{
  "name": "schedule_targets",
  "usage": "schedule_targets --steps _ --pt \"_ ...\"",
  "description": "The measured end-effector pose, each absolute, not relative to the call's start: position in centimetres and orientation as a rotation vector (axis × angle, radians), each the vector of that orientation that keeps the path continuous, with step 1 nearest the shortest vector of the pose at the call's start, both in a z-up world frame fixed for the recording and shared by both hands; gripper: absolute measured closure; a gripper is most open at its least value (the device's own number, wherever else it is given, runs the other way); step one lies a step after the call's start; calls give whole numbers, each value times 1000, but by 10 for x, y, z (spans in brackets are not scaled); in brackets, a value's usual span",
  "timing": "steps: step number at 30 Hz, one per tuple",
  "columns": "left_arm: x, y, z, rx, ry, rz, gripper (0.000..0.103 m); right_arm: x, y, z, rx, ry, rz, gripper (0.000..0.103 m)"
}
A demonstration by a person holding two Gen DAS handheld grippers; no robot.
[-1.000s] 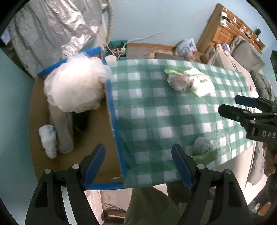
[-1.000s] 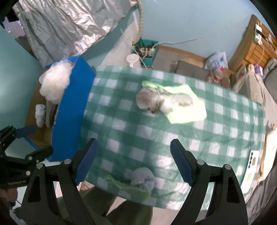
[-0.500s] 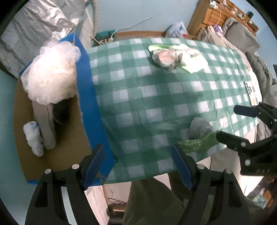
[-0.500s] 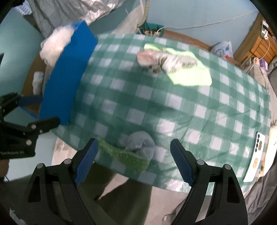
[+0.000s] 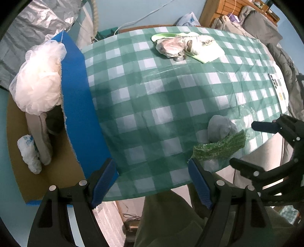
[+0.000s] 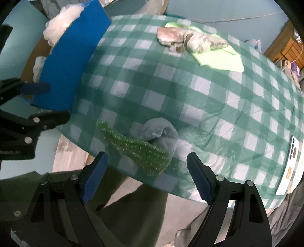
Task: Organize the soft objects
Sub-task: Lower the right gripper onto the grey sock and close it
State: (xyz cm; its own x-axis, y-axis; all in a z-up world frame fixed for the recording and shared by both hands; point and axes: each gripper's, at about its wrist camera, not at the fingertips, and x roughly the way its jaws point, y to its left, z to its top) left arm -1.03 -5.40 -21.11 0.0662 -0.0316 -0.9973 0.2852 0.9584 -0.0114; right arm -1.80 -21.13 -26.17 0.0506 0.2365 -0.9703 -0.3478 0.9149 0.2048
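A grey rolled cloth (image 6: 161, 133) and a green glittery scrubber (image 6: 136, 148) lie at the near edge of the green checked table (image 6: 190, 91). My right gripper (image 6: 146, 174) is open just in front of them, empty. It also shows in the left wrist view (image 5: 245, 144). My left gripper (image 5: 152, 180) is open and empty above the table's near edge by the blue-walled cardboard box (image 5: 76, 91). The box holds a white mesh puff (image 5: 38, 79), a grey sock (image 5: 39, 133) and a white roll (image 5: 28, 152). A patterned cloth bundle (image 6: 190, 39) on a lime cloth (image 6: 218, 58) lies far back.
A white phone (image 6: 288, 167) lies at the table's right edge. Silver foil sheeting (image 5: 28, 24) hangs behind the box. Wooden shelves (image 5: 237, 11), grey bedding (image 5: 266, 30) and a plastic bag (image 5: 188, 19) stand beyond the table. The person's legs (image 6: 123, 209) are below.
Both grippers have pulled back and down toward the table's near edge. The right gripper has closed in on the grey cloth and green scrubber. Nothing was grasped.
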Motion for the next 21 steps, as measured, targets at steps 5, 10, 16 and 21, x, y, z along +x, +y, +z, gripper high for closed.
schedule_targets --steps 5,10,16,21 --pt "-10 -56 -219 214 1503 -245 23 -18 -209 -281 -119 1474 428 18" --pt "-7 -58 -223 220 1510 -241 23 -11 -211 -303 -151 1482 369 18" --pt "-1 -61 -216 220 1490 -240 23 1 -218 -307 -151 1453 307 18" --pt "5 -60 -214 219 1488 -228 23 23 -231 -305 -125 1421 241 18"
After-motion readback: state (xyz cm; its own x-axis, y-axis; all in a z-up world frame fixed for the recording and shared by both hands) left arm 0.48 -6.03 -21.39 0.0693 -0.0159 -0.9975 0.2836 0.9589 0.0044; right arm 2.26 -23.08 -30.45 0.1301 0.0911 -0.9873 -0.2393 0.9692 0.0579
